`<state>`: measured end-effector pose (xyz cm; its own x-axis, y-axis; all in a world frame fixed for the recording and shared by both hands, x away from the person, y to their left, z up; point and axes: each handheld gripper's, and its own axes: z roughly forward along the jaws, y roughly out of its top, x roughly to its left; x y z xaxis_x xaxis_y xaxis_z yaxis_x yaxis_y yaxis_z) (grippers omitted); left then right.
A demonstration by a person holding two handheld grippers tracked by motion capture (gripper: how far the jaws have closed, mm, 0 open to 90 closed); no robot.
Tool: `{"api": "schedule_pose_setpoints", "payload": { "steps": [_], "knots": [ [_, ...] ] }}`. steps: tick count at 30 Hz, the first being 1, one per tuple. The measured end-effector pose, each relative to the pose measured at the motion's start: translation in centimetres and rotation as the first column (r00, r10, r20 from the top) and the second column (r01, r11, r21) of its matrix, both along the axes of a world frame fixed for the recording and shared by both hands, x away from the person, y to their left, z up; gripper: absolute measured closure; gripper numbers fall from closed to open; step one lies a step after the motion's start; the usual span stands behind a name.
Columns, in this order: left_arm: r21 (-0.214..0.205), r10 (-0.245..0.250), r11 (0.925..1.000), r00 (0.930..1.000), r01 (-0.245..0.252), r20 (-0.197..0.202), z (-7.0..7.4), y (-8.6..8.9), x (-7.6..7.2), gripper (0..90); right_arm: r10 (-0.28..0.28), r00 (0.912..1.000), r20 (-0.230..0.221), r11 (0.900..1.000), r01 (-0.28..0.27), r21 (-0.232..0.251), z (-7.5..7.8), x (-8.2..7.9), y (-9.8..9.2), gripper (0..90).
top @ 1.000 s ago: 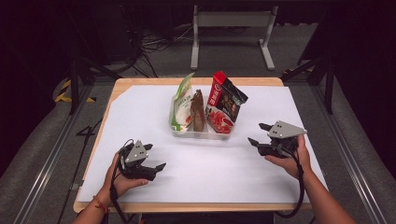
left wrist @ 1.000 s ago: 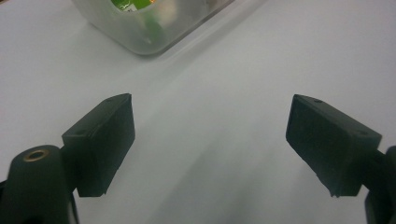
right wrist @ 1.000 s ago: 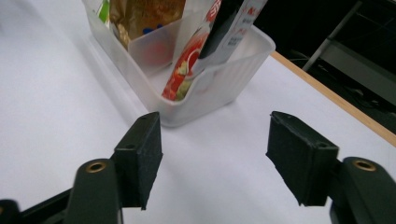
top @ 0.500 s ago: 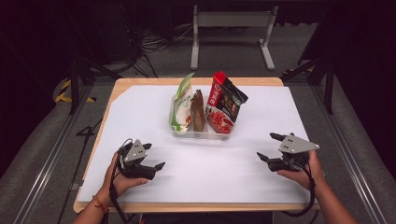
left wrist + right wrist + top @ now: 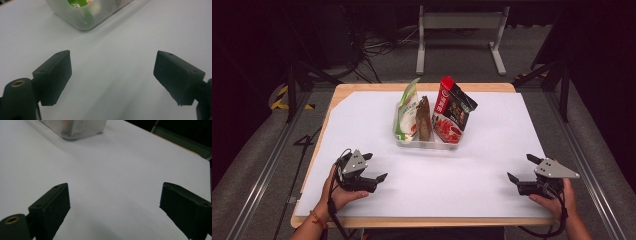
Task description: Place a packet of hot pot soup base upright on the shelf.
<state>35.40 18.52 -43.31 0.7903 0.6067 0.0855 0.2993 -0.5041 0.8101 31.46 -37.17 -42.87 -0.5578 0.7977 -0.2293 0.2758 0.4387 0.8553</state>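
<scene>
Right gripper (image 5: 520, 169): lower right of the high view, held low over the white sheet; its jaws have just been opening and now stand wide apart with nothing between them.
Left gripper (image 5: 376, 166): lower left of the high view, jaws spread wide and empty, resting just above the sheet.
Clear tray (image 5: 398, 140): upper middle of the sheet, well apart from both grippers; its frosted corner shows at the top of the left gripper view (image 5: 82, 21) and at the top left of the right gripper view (image 5: 75, 131).
Tray contents: a green-and-white pouch (image 5: 407, 112) on the left, a brown packet (image 5: 424, 120) in the middle, a red-and-black packet (image 5: 451, 110) on the right, all standing upright and leaning on one another.
Risk: the packets stand tall and loosely packed, so a jaw coming in from the side would likely tip one or push the light tray across the smooth sheet.
Second risk: two grippers closing on the narrow tray together could knock into each other.
Edges: the right gripper sits near the sheet's right border and the table's (image 5: 362, 89) front lip.
Open room: a broad bare stretch of white sheet (image 5: 447, 175) lies between the grippers and before the tray.
</scene>
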Motion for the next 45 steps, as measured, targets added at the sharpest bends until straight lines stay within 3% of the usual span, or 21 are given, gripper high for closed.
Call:
{"api": "schedule_pose_setpoints", "payload": {
  "steps": [3, 4, 6, 12, 20, 22, 36, 45],
  "knots": [
    [0.003, -0.004, 1.0000, 1.0000, 0.004, 0.001, 0.0, 0.0, 0.0, 15.2, -0.007, 1.0000, -0.001, 0.9996, 0.007, 0.029, -0.2, -0.1, -0.4, 10.0],
    [0.005, -0.005, 1.0000, 0.9999, 0.005, 0.011, 0.1, -0.1, -0.1, 14.9, -0.022, 0.9997, -0.006, 0.9979, 0.022, 0.061, -0.5, -0.3, -0.7, 9.9],
    [-0.001, -0.011, 0.9999, 0.9999, 0.011, 0.013, 0.1, -0.1, -0.1, 14.6, -0.034, 0.9994, -0.006, 0.9974, 0.034, 0.064, -0.6, -0.3, -0.8, 9.9],
    [0.018, -0.020, 0.9997, 0.9997, 0.019, 0.016, -0.1, 0.0, -0.2, 14.6, -0.055, 0.9985, -0.002, 0.9971, 0.055, 0.052, -0.6, -0.4, -0.5, 9.9],
    [0.003, -0.039, 0.9992, 0.9984, 0.039, 0.042, -0.1, 0.1, -0.6, 14.4, -0.051, 0.9987, 0.006, 0.9970, 0.050, 0.060, -0.2, -0.5, -0.2, 9.9],
    [-0.018, -0.043, 0.9989, 0.9980, 0.044, 0.047, -0.2, 0.2, -0.6, 13.8, -0.051, 0.9987, 0.008, 0.9971, 0.050, 0.056, -0.2, -0.5, -0.2, 9.9],
    [-0.021, -0.039, 0.9990, 0.9991, 0.039, 0.019, -0.5, 0.4, -0.4, 13.7, -0.035, 0.9991, 0.024, 0.9987, 0.034, 0.039, 0.2, -0.8, 0.6, 9.9],
    [-0.013, -0.036, 0.9992, 0.9991, 0.037, 0.024, -0.5, 0.4, -0.3, 13.6, -0.023, 0.9992, 0.034, 0.9995, 0.023, 0.023, 0.5, -0.8, 1.3, 9.9]
  ]
}}
